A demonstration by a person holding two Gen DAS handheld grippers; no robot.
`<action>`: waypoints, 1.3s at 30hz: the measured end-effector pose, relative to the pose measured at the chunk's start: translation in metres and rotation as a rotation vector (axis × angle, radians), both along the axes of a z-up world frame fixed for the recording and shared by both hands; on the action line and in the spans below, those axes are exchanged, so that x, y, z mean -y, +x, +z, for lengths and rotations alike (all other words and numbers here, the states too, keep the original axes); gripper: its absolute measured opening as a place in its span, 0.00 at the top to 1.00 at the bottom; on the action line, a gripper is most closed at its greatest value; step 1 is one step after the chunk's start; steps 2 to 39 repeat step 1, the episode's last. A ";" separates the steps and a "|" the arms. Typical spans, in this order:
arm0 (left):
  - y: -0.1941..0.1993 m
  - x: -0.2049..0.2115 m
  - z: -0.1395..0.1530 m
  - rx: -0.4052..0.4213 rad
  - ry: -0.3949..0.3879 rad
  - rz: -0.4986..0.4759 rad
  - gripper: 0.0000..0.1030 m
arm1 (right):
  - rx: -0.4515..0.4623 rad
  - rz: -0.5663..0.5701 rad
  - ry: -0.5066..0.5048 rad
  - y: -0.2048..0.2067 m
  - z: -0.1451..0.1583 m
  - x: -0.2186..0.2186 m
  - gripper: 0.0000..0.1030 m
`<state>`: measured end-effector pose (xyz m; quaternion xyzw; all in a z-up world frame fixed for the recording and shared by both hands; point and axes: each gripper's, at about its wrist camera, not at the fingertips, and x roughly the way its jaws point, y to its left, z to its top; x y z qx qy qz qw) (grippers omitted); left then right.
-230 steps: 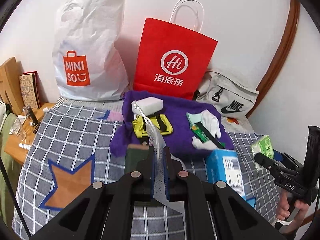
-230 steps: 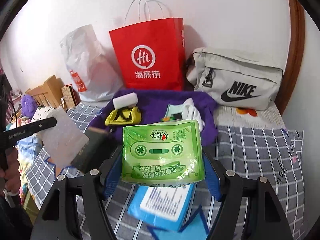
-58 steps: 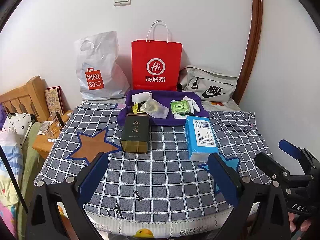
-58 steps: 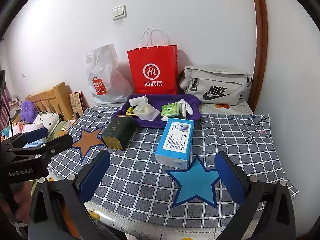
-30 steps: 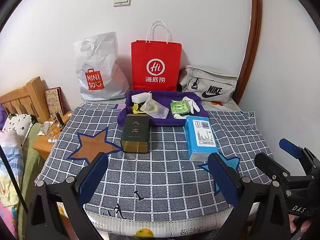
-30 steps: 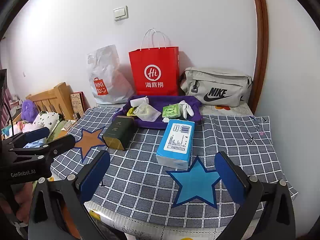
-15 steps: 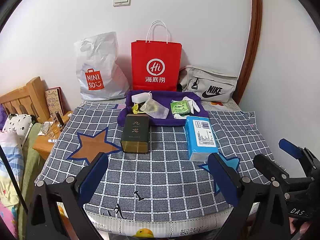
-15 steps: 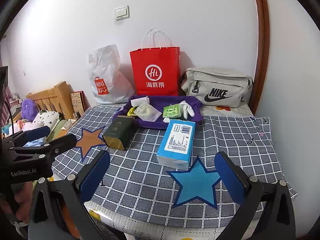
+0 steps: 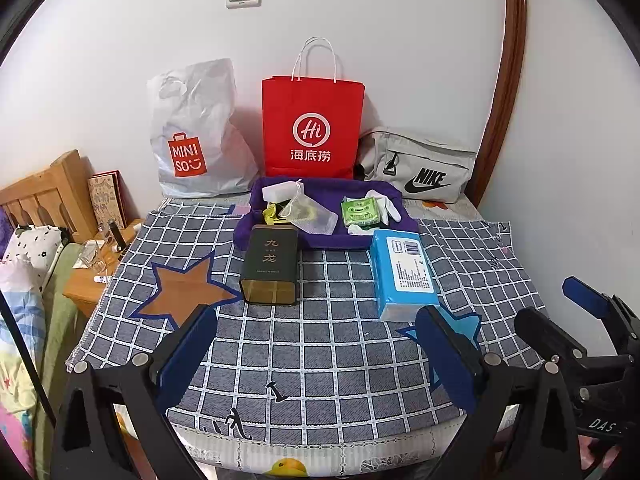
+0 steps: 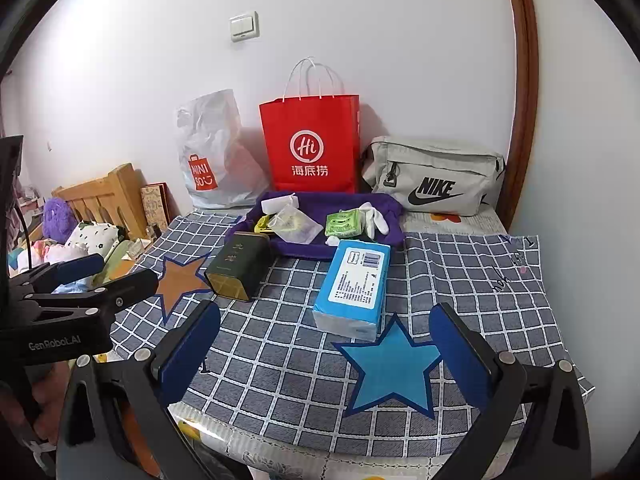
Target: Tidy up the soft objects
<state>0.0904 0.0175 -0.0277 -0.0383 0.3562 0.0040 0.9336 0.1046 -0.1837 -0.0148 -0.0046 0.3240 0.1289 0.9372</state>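
Green packet (image 9: 359, 211) and mesh pouch (image 9: 309, 213) released — now on purple tray (image 9: 256, 229).

Even, soft indoor light is filling both sharp views, while fisheye bending and black vignetting are crowding every corner.

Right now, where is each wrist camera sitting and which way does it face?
Left wrist: on the left gripper, back from the near edge, facing the purple tray and wall; own open fingers show, plus the right gripper at right.
Right wrist: on the right gripper, facing likewise; open fingers, left gripper at left.
Shared: blue tissue pack, dark tin, red bag.
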 end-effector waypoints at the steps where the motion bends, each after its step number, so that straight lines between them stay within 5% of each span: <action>1: 0.003 -0.001 -0.002 -0.003 0.002 0.000 0.02 | -0.001 0.000 0.002 0.001 -0.001 0.000 0.00; 39: 0.003 -0.001 -0.002 -0.003 0.002 0.000 0.02 | -0.001 0.000 0.002 0.001 -0.001 0.000 0.00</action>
